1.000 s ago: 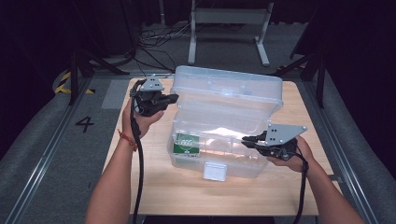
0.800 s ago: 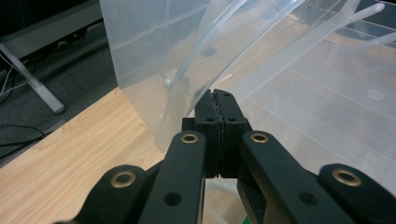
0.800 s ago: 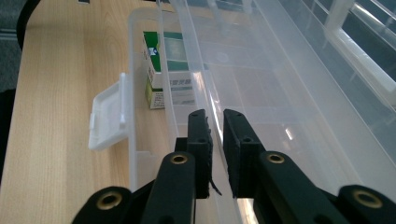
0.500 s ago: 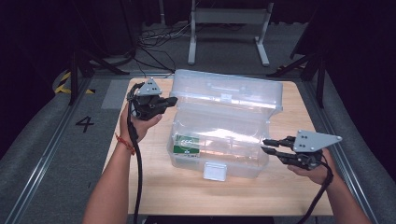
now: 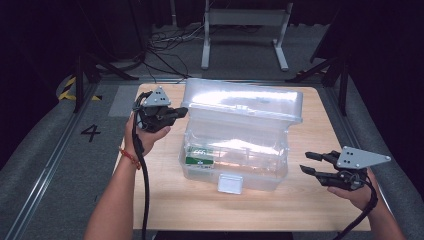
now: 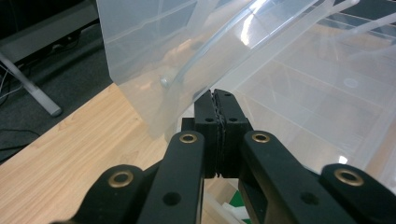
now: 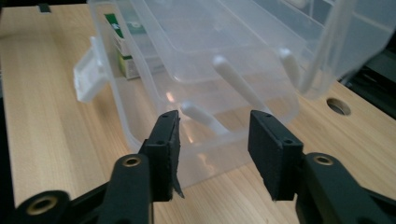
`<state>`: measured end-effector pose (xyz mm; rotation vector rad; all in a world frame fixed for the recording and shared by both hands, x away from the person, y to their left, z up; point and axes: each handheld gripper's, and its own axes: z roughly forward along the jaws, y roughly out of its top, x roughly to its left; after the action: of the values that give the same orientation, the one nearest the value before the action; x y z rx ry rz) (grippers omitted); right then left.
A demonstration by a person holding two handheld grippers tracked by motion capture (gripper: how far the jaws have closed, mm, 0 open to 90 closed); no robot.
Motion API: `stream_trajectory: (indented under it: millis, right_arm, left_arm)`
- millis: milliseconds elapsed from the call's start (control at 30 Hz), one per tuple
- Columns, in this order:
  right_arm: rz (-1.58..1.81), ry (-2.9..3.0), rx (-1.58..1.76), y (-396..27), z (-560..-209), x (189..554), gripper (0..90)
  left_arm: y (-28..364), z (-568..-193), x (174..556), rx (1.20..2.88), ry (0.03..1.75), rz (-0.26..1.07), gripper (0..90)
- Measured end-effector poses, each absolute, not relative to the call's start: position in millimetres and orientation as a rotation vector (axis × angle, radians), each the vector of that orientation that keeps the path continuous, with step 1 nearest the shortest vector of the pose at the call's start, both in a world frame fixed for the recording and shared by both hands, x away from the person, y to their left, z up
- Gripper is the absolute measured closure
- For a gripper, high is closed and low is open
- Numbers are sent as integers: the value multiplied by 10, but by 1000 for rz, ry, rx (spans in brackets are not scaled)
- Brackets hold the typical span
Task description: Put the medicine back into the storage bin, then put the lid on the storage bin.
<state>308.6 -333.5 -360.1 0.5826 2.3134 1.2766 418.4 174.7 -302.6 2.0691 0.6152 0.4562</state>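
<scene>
A clear plastic box [image 5: 235, 167] stands mid-table with its lid [image 5: 245, 102] raised. Inside lie a green-and-white carton [image 5: 199, 156] and a clear inner tray [image 7: 210, 42]. A white latch [image 5: 230, 183] hangs at the box front. My left gripper [image 5: 184, 111] is at the lid's left end, jaws shut on the lid's thin edge [image 6: 187, 70]; the left gripper view shows its tips [image 6: 215, 95] there. My right gripper [image 5: 305, 162] hovers just right of the box. Its jaws have just been opening and nothing is between them. The right gripper view shows it [image 7: 212, 126] facing the box's corner [image 7: 140, 126].
The wooden table [image 5: 200, 210] has bare room in front of the box and to its right. A round hole [image 7: 339, 106] is cut in the tabletop. A metal stand [image 5: 245, 15] and cables lie on the floor behind. A "4" [image 5: 90, 132] marks the floor at left.
My right gripper has drawn away from the box's front right part toward the table's right edge, and its jaws have spread apart. The left gripper stays at the lid.
</scene>
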Motion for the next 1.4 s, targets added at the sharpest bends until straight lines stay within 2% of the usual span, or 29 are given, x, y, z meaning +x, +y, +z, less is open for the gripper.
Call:
stream_trajectory:
  millis: [267,567,1400]
  right_arm:
    - [1245,2315,692,-3456,-3855,3115,445]
    - [1234,2327,747,-3496,-3980,3056,406]
    - [1253,2310,801,-3521,-4107,3036,396]
  left_arm:
    - [1744,-3080,4122,2069,604,445,885]
    - [1779,-3177,4021,2112,577,423,886]
    - [1937,-3549,3778,2155,612,416,891]
